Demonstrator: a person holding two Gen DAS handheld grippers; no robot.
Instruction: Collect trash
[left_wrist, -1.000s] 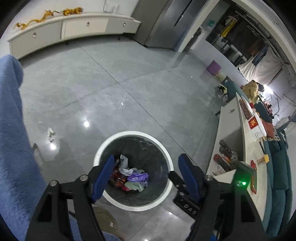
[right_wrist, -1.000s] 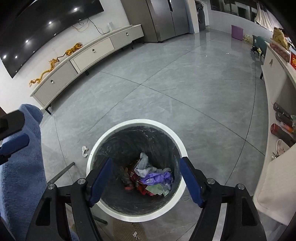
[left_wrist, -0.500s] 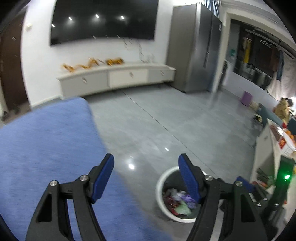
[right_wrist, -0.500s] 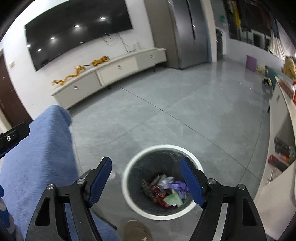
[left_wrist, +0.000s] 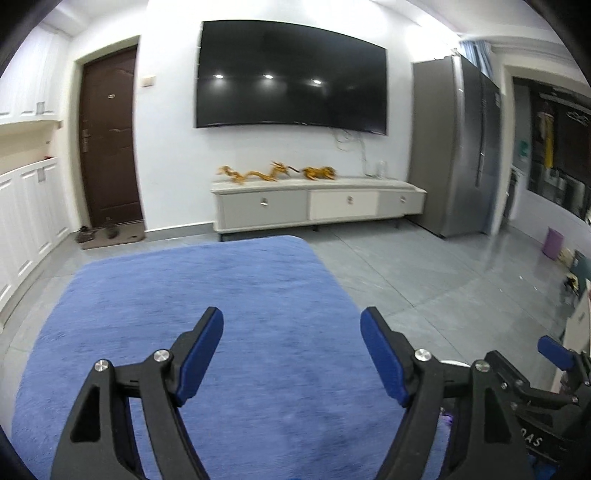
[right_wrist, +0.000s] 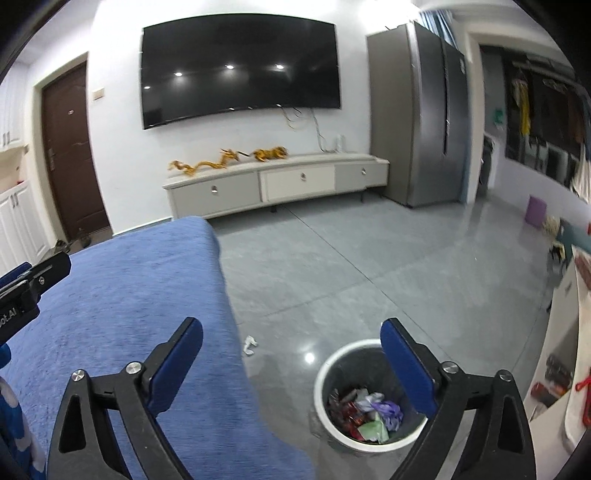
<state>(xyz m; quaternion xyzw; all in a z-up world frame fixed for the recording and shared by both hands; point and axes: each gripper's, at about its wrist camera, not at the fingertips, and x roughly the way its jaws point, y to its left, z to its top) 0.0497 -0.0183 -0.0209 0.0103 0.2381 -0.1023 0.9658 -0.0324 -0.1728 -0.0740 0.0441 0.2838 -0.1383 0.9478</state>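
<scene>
Left wrist view: left gripper (left_wrist: 291, 326) sits lower centre of frame, jaws opening, nothing between the blue pads (left_wrist: 201, 354). Behind it a blue carpeted surface (left_wrist: 184, 295) fills the lower half. Part of the right gripper (left_wrist: 554, 356) pokes in at the lower right edge. Upper centre: black TV (left_wrist: 291, 75) on a white wall. Below it a low TV cabinet (left_wrist: 317, 206) with 3 drawers and gold dragon ornaments (left_wrist: 277, 172) on top. Brown door (left_wrist: 109, 140) at upper left, grey fridge (left_wrist: 458, 147) at right, purple bin (left_wrist: 553, 243) at far right on the grey tiled floor (left_wrist: 424, 273). Trash bin can't be made out here, only a thin white sliver behind the right finger.

Right wrist view: right gripper (right_wrist: 291, 341) lower centre, jaws opening wide, empty. Trash bin (right_wrist: 369, 395), white rim, dark liner, sits lower right of frame on the floor, partly behind the right finger. Inside it, mixed trash (right_wrist: 365, 410): red wrappers, green piece, purple and white crumpled bits. 1 small white scrap (right_wrist: 250, 345) lies loose on the floor just left of the bin, near the blue surface's edge. Left gripper body (right_wrist: 26, 291) shows at the left edge, its jaws out of shot. TV, cabinet, fridge, door across the top, as in the other view.
</scene>
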